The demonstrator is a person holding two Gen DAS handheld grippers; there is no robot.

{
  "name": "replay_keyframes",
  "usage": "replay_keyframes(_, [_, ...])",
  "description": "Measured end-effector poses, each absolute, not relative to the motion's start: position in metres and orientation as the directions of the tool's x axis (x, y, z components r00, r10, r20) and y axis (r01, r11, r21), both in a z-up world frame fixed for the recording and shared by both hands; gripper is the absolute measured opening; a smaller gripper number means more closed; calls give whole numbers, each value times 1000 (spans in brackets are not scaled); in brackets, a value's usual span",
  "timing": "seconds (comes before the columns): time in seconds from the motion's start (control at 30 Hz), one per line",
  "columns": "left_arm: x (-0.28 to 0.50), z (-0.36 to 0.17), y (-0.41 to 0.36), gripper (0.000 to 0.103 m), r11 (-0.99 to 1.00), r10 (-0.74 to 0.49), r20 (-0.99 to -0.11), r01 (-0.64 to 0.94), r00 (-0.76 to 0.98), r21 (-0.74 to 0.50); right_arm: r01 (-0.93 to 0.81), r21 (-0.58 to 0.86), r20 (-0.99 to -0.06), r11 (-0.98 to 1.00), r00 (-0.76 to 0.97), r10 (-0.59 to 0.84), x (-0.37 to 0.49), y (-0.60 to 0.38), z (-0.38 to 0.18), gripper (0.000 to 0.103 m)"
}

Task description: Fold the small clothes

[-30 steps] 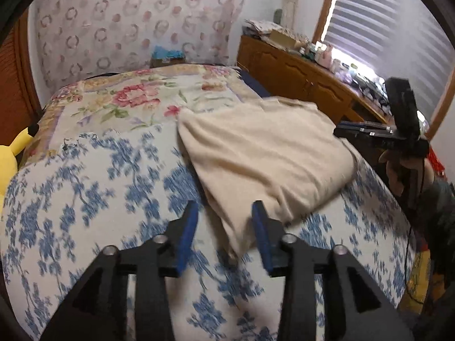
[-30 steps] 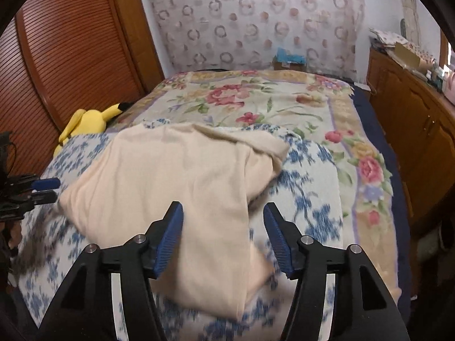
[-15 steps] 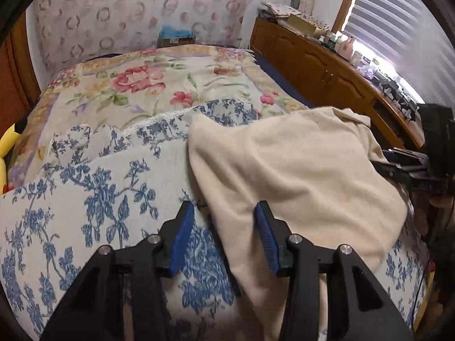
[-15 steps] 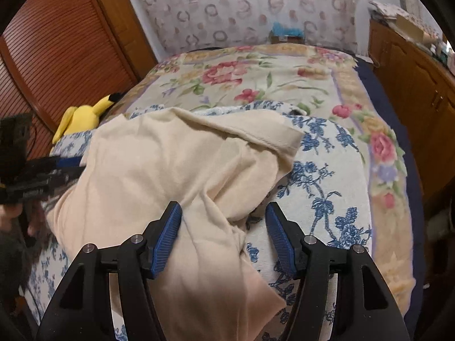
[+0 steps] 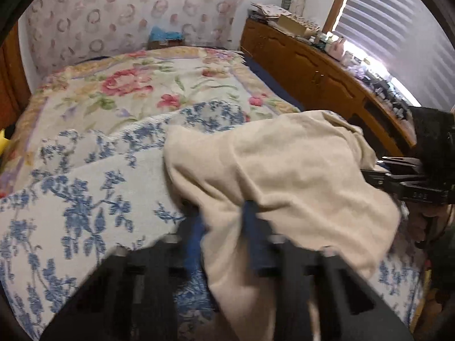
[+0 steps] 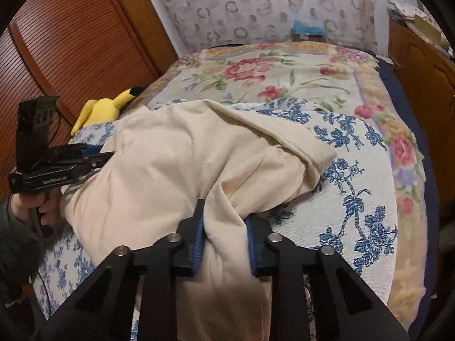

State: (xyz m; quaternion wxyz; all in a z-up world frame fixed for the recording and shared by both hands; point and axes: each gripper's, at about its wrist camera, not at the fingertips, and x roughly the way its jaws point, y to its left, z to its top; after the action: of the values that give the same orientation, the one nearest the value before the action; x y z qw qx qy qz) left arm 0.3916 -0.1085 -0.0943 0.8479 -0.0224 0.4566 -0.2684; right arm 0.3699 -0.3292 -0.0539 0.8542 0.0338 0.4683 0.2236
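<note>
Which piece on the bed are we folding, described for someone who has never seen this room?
On the bed, find the blue-and-white floral cloth covering its near end. The plain cream fabric garment lies rumpled on it. It is the only unpatterned fabric there, unlike the pink-flowered quilt behind.

Small white lettering runs along the side of the black body of the left gripper [image 6: 61,167], at the left of the right wrist view; it is too small and soft to read for certain. In the left wrist view, the right gripper [image 5: 409,182] carries a faint pale mark on its side, also unreadable. Nothing else bears writing.
</note>
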Motion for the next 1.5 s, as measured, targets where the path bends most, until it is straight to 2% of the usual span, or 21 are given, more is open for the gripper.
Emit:
replay_keyframes(0.13, [380, -80, -103, 5, 842, -507, -731, 444, 457, -307, -368, 225, -769, 902, 502, 396, 364, -321, -42, 15])
replay_keyframes(0.37, [323, -20, -49, 5, 825, -559, -614, 452, 557, -341, -465, 187, -687, 865, 567, 454, 354, -278, 13, 13])
replay_keyframes(0.6, [261, 6, 62, 5, 885, -460, -550, 308, 697, -349, -648, 139, -650, 749, 511, 562, 369, -164, 44, 12])
replay_keyframes(0.9, [216, -32, 182, 5, 930, -273, -587, 53, 762, -363, -835, 64, -676, 546, 366, 640, 419, 15, 41, 12])
replay_keyframes(1.07, [211, -57, 214, 5, 930, -214, -615, -35, 759, -367, -887, 10, -732, 462, 308, 607, 442, 103, 16, 12])
replay_keyframes(1.2, [213, -81, 222, 5, 932, -177, -656, -91, 734, -352, -888, -2, -764, 460, 298, 572, 457, 138, -12, 13])
replay_keyframes(1.3, [213, -88, 221, 5, 935, -162, -668, -103, 726, -339, -873, -16, -750, 488, 333, 571, 463, 148, -20, 19])
replay_keyframes(1.37, [211, -89, 221, 10, 944, -139, -677, -110, 723, -312, -839, 2, -750, 544, 358, 556, 471, 145, -20, 37])
replay_keyframes(1.4, [208, -89, 219, 11, 951, -124, -676, -108, 726, -290, -831, 15, -749, 556, 359, 556, 473, 143, -19, 37])
replay_keyframes(1.47, [204, -84, 219, 24, 960, -93, -672, -114, 734, -256, -816, 27, -743, 577, 370, 558, 472, 130, -15, 38])
replay_keyframes(1.5, [200, -82, 218, 27, 964, -76, -668, -117, 741, -239, -809, 24, -738, 587, 381, 556, 469, 124, -12, 39])
